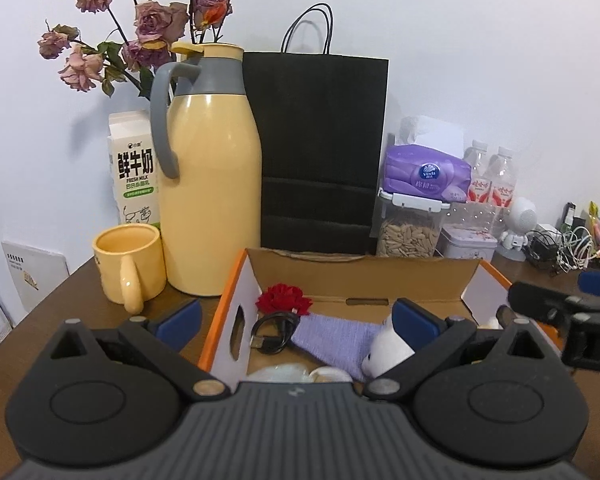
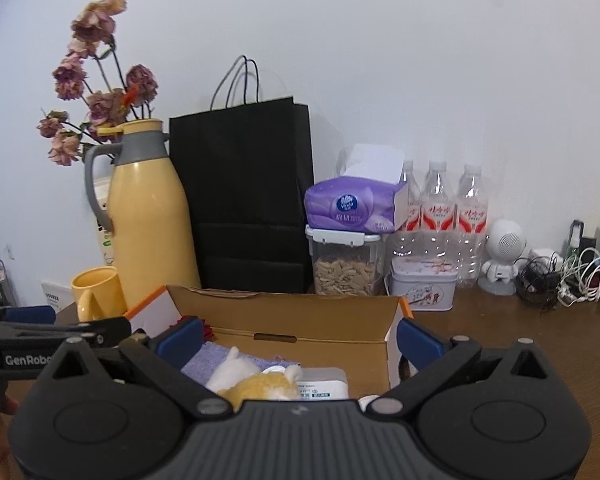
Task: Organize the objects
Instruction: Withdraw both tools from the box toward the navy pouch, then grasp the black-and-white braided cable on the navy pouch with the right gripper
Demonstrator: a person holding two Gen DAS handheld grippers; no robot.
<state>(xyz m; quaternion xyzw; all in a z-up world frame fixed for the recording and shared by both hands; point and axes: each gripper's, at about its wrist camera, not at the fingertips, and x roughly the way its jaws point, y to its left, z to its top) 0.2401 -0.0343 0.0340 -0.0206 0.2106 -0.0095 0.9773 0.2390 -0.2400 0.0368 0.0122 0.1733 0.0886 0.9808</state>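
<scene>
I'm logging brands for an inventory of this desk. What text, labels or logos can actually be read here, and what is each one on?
"鲜牛奶" and "FRESH MILK": milk carton; smaller lines below are too blurred.
"GenRobo", cut off: left tool, seen from the right wrist view.
"D", cut off: right tool, seen from the left wrist view.
Purple tissue pack: round logo and characters, too blurred.
Water bottles: red label characters, too blurred.
White pack in the cardboard box: print too small.

Setting: lived-in home room. Brown table [image 2: 500, 344] against a plain white wall, crowded with a yellow thermos jug [image 1: 210, 184], matching mug [image 1: 128, 260], milk carton [image 1: 134, 168], dried roses [image 1: 148, 20], tissue pack [image 2: 352, 204], 3 water bottles [image 2: 438, 208], tangled cables [image 2: 568, 276].
</scene>
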